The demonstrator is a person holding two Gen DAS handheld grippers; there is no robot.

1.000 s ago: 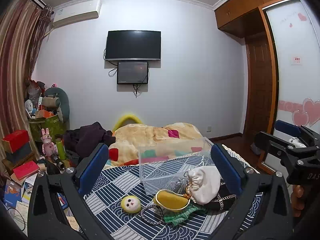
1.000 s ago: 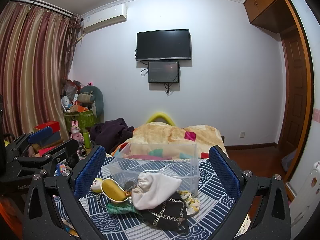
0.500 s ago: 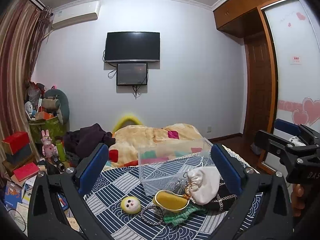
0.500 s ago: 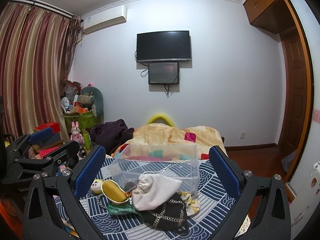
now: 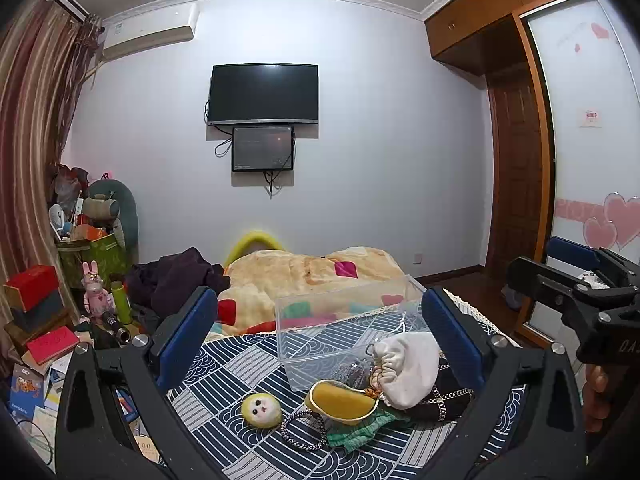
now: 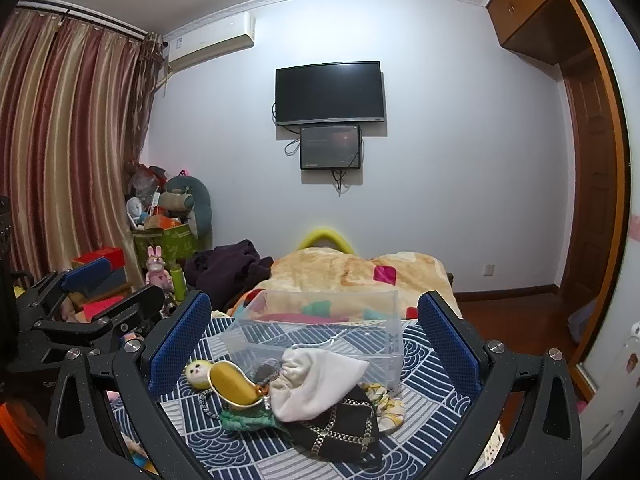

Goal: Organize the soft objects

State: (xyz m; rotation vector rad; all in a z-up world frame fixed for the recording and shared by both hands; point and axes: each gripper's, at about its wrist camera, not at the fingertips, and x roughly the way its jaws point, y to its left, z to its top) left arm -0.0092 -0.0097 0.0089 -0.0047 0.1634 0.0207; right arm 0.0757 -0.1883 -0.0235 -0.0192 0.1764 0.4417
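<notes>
A pile of soft things lies on a blue-and-white patterned cloth (image 5: 240, 364): a white drawstring pouch (image 5: 408, 368), a yellow purse (image 5: 340, 400), a green cloth (image 5: 360, 432), a black chain-trimmed bag (image 6: 340, 424) and a small yellow plush face (image 5: 261, 411). A clear plastic box (image 5: 344, 332) stands just behind them, and shows in the right wrist view (image 6: 320, 332). My left gripper (image 5: 320, 328) is open and empty, above and in front of the pile. My right gripper (image 6: 316, 328) is open and empty, likewise held back from the pile.
A bed with an orange blanket (image 5: 312, 272) lies behind the box. Dark clothes (image 5: 176, 276) are heaped to its left. Boxes, books and toys (image 5: 40, 320) crowd the left side. A wooden door (image 5: 516, 184) and wardrobe stand at right.
Both views have shifted very slightly; the objects and both grippers stand as before.
</notes>
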